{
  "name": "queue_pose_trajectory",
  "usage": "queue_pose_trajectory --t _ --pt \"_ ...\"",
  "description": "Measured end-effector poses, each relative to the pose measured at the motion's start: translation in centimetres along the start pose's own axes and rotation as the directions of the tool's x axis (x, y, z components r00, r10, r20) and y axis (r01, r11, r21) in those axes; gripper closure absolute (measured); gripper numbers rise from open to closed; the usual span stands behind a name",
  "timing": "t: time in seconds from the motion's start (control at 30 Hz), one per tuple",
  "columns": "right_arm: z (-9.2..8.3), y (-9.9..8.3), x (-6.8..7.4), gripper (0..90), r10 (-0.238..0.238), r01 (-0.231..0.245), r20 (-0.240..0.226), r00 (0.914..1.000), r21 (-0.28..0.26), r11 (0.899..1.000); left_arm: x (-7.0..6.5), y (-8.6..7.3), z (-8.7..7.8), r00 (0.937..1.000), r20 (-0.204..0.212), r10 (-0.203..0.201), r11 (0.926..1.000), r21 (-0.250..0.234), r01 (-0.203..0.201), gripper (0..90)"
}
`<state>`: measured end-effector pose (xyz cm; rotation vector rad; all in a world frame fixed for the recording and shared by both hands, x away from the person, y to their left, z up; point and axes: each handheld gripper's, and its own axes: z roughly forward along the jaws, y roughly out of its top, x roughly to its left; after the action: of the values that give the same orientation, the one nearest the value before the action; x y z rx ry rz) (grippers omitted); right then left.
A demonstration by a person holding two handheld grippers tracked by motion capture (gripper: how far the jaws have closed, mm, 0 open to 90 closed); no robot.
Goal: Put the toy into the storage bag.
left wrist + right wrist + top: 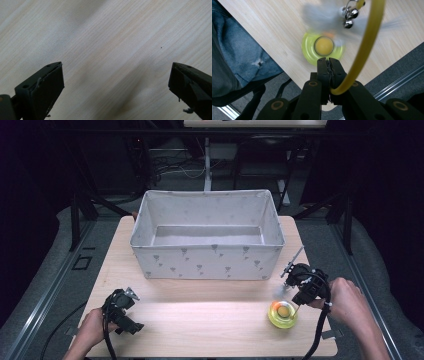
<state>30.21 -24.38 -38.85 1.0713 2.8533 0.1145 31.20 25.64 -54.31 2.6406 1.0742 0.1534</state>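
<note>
Right gripper, nearest the lens in its own view: jaws clenched together on a yellow wand, a thin flexible rod that arcs up from between the pads toward 1 o'clock. At the rod's far end, blurred pale feathers and small silver bells. Just beyond the jaw tips at 12 o'clock, a yellow-green disc with an orange ball in its centre lies flat on the tabletop, close to the near edge. High view: right gripper at 4 o'clock of the tabletop, disc just below it, touching or nearly so, cannot tell which. Grey fabric bin, open-topped, stands at 12 o'clock, well apart from the disc. Left gripper at 8 o'clock, released, jaws wide apart over bare wood, nothing between them.
</note>
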Motion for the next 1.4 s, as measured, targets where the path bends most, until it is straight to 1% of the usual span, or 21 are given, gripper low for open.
queue_pose_trajectory --t 0.03,0.07,0.13,0.17,0.23,0.5,0.53,0.6,0.63,0.67,0.7,0.73,0.8,0.93,1.0,1.03,1.07,1.13,1.3,1.4 --pt "-0.1 0.1 0.0 88.4 0.0 0.0 -0.007 1.0 0.01 1.0 0.0 0.0 0.0 1.0 -0.001 -0.004 1.0 -0.003 0.004 0.1" --pt "-0.1 0.2 0.0 88.4 -0.001 0.001 -0.006 1.0 0.011 1.0 0.0 0.0 0.0 1.0 -0.001 0.0 1.0 0.001 0.0 0.2" --pt "-0.2 0.4 0.1 88.4 -0.008 0.008 -0.014 0.9999 0.008 1.0 -0.1 0.0 0.0 1.0 0.0 -0.004 1.0 0.0 0.004 0.2" --pt "-0.2 0.6 0.3 88.4 -0.006 0.006 -0.015 0.9999 0.007 1.0 -0.1 0.0 0.0 1.0 0.0 -0.003 1.0 0.0 0.003 0.2" --pt "-0.4 0.8 0.2 88.4 -0.018 0.018 -0.009 0.9998 0.01 1.0 -0.1 0.0 0.1 1.0 0.001 0.001 1.0 0.002 -0.001 0.2" --pt "-0.9 1.2 0.2 88.5 -0.022 0.022 -0.033 0.9992 -0.015 1.0 0.0 0.0 0.1 1.0 0.001 0.005 1.0 0.008 -0.005 0.2" --pt "-1.0 1.3 0.2 88.4 -0.028 0.028 -0.028 0.9992 -0.02 0.999 -0.1 0.0 0.1 1.0 0.003 0.002 1.0 0.004 -0.002 0.2" --pt "-1.2 1.5 0.3 88.4 -0.031 0.03 -0.035 0.9989 -0.031 0.999 -0.1 0.0 0.1 1.0 0.002 0.005 0.9999 0.013 -0.005 0.1" --pt "-1.4 1.7 0.3 88.4 -0.037 0.036 -0.025 0.999 -0.024 0.999 -0.1 0.0 0.2 1.0 0.001 0.005 0.9999 0.013 -0.005 0.2" --pt "-1.4 1.8 0.3 88.5 -0.032 0.031 -0.032 0.999 -0.035 0.999 -0.1 0.0 0.1 1.0 0.002 0.003 0.9999 0.01 -0.003 0.2" --pt "-1.5 2.0 0.3 88.4 -0.04 0.039 -0.028 0.9988 -0.03 0.999 -0.1 0.0 0.1 1.0 0.002 -0.001 1.0 0.006 0.001 0.2" --pt "-1.5 2.1 0.3 88.5 -0.039 0.038 -0.028 0.9988 -0.034 0.999 0.0 0.0 0.1 1.0 0.002 0.004 1.0 0.007 -0.004 0.2" --pt "-1.5 2.5 0.2 88.5 -0.042 0.041 -0.028 0.9987 -0.033 0.999 0.0 0.0 0.1 1.0 0.003 0.004 1.0 0.008 -0.004 0.1" --pt "-1.5 3.1 0.0 88.5 -0.042 0.04 -0.039 0.9984 -0.038 0.998 0.0 0.0 0.1 1.0 0.002 0.004 0.9999 0.009 -0.004 0.1" --pt "-1.6 3.3 -0.1 88.5 -0.049 0.048 -0.028 0.9984 -0.029 0.998 -0.1 0.0 0.1 1.0 0.005 0.002 1.0 0.009 -0.002 0.2" --pt "-1.7 3.5 -0.2 88.5 -0.052 0.051 -0.033 0.9981 -0.034 0.998 -0.1 0.0 0.1 1.0 0.005 0.004 0.9999 0.012 -0.004 0.2" --pt "-1.6 3.5 -0.1 88.4 -0.042 0.04 -0.044 0.9981 -0.047 0.998 -0.1 0.0 0.2 1.0 0.005 0.004 0.9999 0.014 -0.004 0.2" --pt "-1.7 3.8 -0.2 88.4 -0.054 0.053 -0.035 0.9979 -0.032 0.998 -0.1 0.0 0.1 1.0 0.004 0.004 0.9999 0.013 -0.004 0.2" --pt "-1.9 4.4 -0.2 88.4 -0.055 0.053 -0.044 0.9975 -0.04 0.998 -0.1 0.0 0.2 1.0 0.006 0.001 1.0 0.009 -0.001 0.2" --pt "-2.1 4.8 -0.3 88.5 -0.068 0.066 -0.037 0.997 -0.036 0.997 -0.1 0.0 0.2 1.0 0.008 -0.002 1.0 0.007 0.002 0.2"
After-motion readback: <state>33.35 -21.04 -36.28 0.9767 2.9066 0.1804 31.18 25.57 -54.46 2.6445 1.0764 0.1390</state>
